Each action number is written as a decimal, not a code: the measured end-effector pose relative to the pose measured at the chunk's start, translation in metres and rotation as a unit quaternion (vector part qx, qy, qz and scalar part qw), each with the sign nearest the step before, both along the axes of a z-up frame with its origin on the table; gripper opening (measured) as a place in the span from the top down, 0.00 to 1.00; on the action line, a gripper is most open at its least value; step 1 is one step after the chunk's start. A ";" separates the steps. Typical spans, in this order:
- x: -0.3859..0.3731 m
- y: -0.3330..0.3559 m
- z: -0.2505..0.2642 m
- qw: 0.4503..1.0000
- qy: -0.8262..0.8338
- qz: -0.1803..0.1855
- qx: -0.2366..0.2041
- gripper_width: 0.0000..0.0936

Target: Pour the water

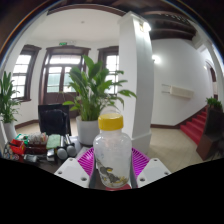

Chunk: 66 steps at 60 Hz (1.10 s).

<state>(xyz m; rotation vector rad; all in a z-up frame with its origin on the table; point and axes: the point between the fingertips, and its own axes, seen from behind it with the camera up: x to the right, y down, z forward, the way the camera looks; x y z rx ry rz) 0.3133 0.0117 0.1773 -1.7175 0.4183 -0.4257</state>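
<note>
The jaws are pinching a clear plastic bottle (pixel 112 152), which stands upright between the two fingers with a magenta pad (pixel 88 160) pressed against each of its sides. The bottle has a yellow cap (pixel 111 122) and a translucent, slightly ribbed body; whether it holds water cannot be told from this view. The gripper (pixel 112 165) carries the bottle in the air, above and nearer than everything else in the room, so the bottle touches nothing but the pads.

Beyond the bottle, to the left, lies a cluttered surface (pixel 45 158). On it stands a dark, boxy item like a monitor or case (pixel 54 120), with a heap of small things just before it, among them something red (pixel 16 147) at the surface's left end; these are too small to name with any certainty.

Directly behind the bottle stands a large leafy plant (pixel 95 88) in a pale pot (pixel 89 130), its leaves spreading above the yellow cap. A second green plant (pixel 8 100) stands further left, near the windows (pixel 45 72), which are tall, dark-framed and bright with daylight.

To the right of the big plant rises a broad white pillar (pixel 136 85) from floor to ceiling. Further right, a white wall bears an air-conditioning unit (pixel 180 91), and below it a staircase with red treads (pixel 195 125) climbs to the right. The floor (pixel 165 140) between pillar and stairs is pale and shiny.
</note>
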 end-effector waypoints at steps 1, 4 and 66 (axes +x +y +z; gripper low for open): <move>0.002 -0.002 -0.005 1.000 0.006 -0.002 -0.003 0.49; 0.007 -0.006 -0.024 1.000 0.021 -0.010 -0.011 0.49; -0.013 -0.062 -0.109 0.990 0.124 0.055 -0.039 0.18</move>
